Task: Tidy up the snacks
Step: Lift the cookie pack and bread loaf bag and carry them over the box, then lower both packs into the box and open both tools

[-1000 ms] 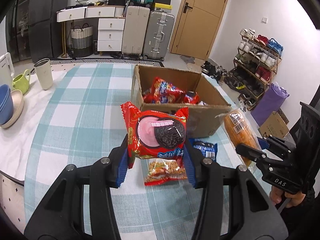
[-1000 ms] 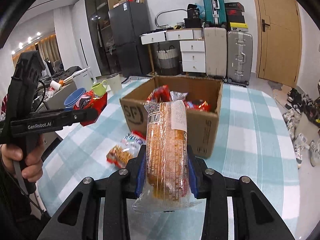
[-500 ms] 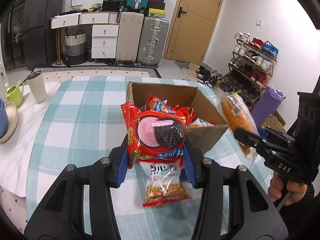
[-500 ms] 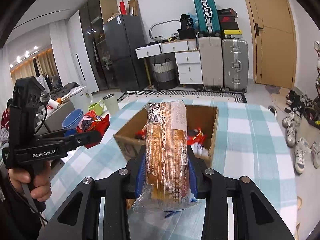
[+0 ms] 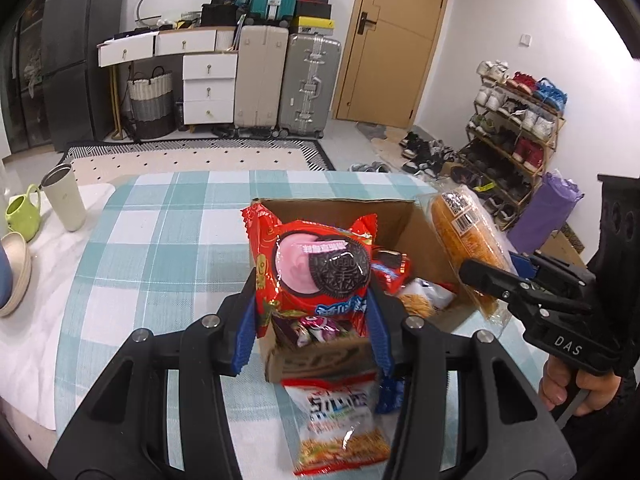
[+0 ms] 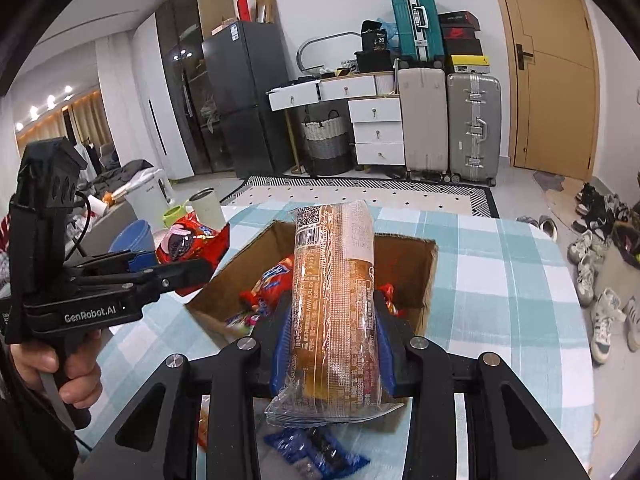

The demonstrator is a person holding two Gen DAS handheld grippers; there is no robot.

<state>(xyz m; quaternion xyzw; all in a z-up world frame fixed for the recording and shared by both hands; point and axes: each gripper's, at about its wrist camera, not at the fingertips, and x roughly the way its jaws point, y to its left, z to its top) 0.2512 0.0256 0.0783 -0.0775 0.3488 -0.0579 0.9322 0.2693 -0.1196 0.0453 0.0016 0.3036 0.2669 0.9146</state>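
Observation:
My left gripper (image 5: 312,320) is shut on a red Oreo cookie bag (image 5: 314,272) and holds it above the near edge of the open cardboard box (image 5: 404,220). My right gripper (image 6: 332,340) is shut on a long clear-wrapped bread loaf (image 6: 334,296) and holds it above the same box (image 6: 424,276). Several snack packs lie inside the box. The loaf also shows in the left wrist view (image 5: 468,248), the red bag in the right wrist view (image 6: 192,242). A noodle snack bag (image 5: 340,424) and a blue packet (image 6: 316,452) lie on the table in front of the box.
The checked tablecloth (image 5: 160,248) covers the table. A beige tumbler (image 5: 64,196), a green mug (image 5: 22,216) and stacked bowls (image 5: 12,276) stand at the left. A shoe rack (image 5: 516,136), suitcases and drawers are beyond the table.
Both grippers have risen and moved forward over the box with their snacks. The box now sits lower and closer under them, and the noodle bag lies nearer my left gripper.

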